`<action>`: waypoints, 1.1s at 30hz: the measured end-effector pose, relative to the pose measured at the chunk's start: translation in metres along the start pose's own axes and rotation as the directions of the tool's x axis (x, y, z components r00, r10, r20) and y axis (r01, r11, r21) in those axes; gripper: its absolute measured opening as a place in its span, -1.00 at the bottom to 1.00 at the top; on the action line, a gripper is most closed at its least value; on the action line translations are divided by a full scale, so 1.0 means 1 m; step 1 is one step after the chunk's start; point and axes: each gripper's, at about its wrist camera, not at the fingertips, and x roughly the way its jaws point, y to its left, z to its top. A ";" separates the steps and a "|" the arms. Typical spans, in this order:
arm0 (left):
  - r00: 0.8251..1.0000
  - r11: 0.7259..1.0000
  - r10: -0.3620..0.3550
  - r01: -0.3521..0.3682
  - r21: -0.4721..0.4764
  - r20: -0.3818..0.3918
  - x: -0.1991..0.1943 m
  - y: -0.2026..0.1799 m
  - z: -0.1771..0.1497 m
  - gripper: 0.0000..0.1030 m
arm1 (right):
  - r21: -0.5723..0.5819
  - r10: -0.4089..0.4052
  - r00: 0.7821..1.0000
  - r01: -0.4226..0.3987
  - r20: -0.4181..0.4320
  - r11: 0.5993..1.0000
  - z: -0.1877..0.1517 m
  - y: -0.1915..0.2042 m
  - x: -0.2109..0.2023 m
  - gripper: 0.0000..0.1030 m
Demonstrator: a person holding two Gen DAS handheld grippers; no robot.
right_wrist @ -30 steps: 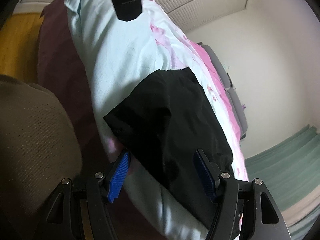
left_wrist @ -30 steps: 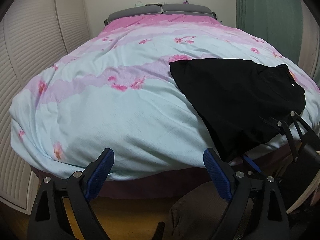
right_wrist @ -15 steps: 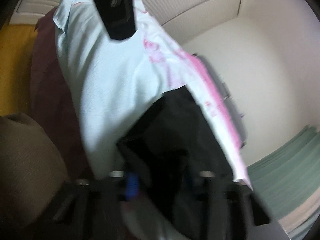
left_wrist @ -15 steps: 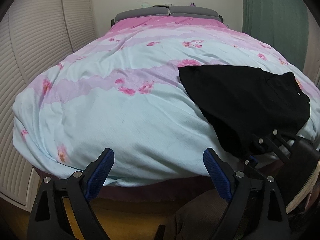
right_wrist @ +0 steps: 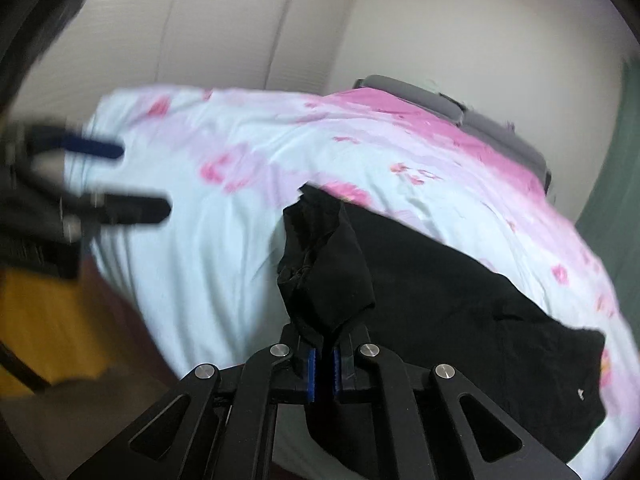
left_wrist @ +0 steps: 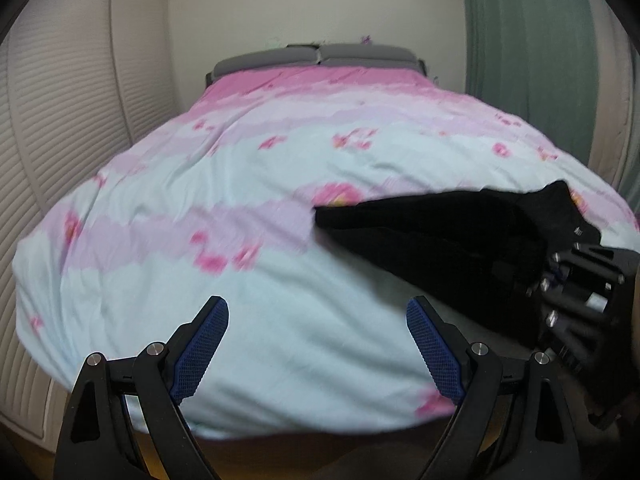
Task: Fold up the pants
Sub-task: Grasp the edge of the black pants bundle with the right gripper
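Black pants point(right_wrist: 460, 292) held at 1 edge on the bed point(left_wrist: 280, 208).
The right gripper point(right_wrist: 324, 364) was clamped on a bunched fold of the pants; the left gripper point(left_wrist: 316, 344) was held wide open above the quilt, gripping nothing.

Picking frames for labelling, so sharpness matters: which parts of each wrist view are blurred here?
Left wrist view: floral duvet softly smeared, left gripper crisp. Right wrist view: right gripper and bunched black pants fairly sharp, the left gripper at the left edge streaked by motion.
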 end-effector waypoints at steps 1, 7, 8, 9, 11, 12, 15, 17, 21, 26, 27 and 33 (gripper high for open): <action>1.000 1.000 -0.008 0.008 0.008 0.012 0.002 -0.008 0.007 0.78 | 0.040 0.011 1.000 -0.011 0.005 0.999 0.005 -0.015 -0.001 -0.90; 0.997 0.997 -0.064 0.062 0.047 0.041 0.022 -0.057 0.046 0.80 | 0.372 0.079 0.996 -0.090 0.045 0.924 0.010 -0.134 -0.007 -0.89; 0.996 0.996 -0.073 0.070 0.056 0.045 0.027 -0.067 0.053 0.80 | 0.415 0.085 0.995 -0.100 0.055 0.904 0.008 -0.151 -0.008 -0.89; 0.996 0.995 -0.081 0.078 0.064 0.049 0.032 -0.077 0.059 0.80 | 0.459 0.085 0.994 -0.105 0.063 0.882 0.005 -0.171 -0.010 -0.89; 0.994 0.993 -0.099 0.094 0.078 0.053 0.042 -0.096 0.071 0.80 | 0.520 0.077 0.994 -0.104 0.074 0.848 -0.002 -0.203 -0.012 -0.89; 0.993 0.990 -0.110 0.105 0.089 0.053 0.049 -0.110 0.078 0.80 | 0.551 0.072 0.994 -0.103 0.078 0.828 -0.007 -0.220 -0.012 -0.89; 0.989 0.984 -0.139 0.132 0.121 0.054 0.066 -0.143 0.094 0.80 | 0.662 0.036 0.995 -0.089 0.094 0.744 -0.031 -0.273 -0.014 -0.89; 0.986 0.978 -0.162 0.153 0.143 0.049 0.074 -0.165 0.102 0.80 | 0.720 0.019 0.995 -0.087 0.103 0.689 -0.046 -0.299 -0.014 -0.89; 0.977 0.957 -0.212 0.199 0.210 0.039 0.089 -0.217 0.110 0.80 | 0.833 -0.024 0.996 -0.063 0.091 0.549 -0.098 -0.350 -0.025 -0.89; 0.971 0.925 -0.238 0.216 0.311 0.034 0.095 -0.266 0.102 0.80 | 0.906 -0.044 0.999 -0.006 0.028 0.423 -0.168 -0.375 -0.024 -0.89; 0.971 0.922 -0.238 0.214 0.324 0.035 0.095 -0.271 0.100 0.80 | 0.912 -0.039 0.999 -0.002 0.020 0.411 -0.178 -0.378 -0.023 -0.89; 0.975 0.917 -0.221 0.203 0.342 0.014 0.102 -0.284 0.094 0.80 | 0.919 -0.038 0.999 0.006 0.010 0.395 -0.204 -0.364 -0.012 -0.89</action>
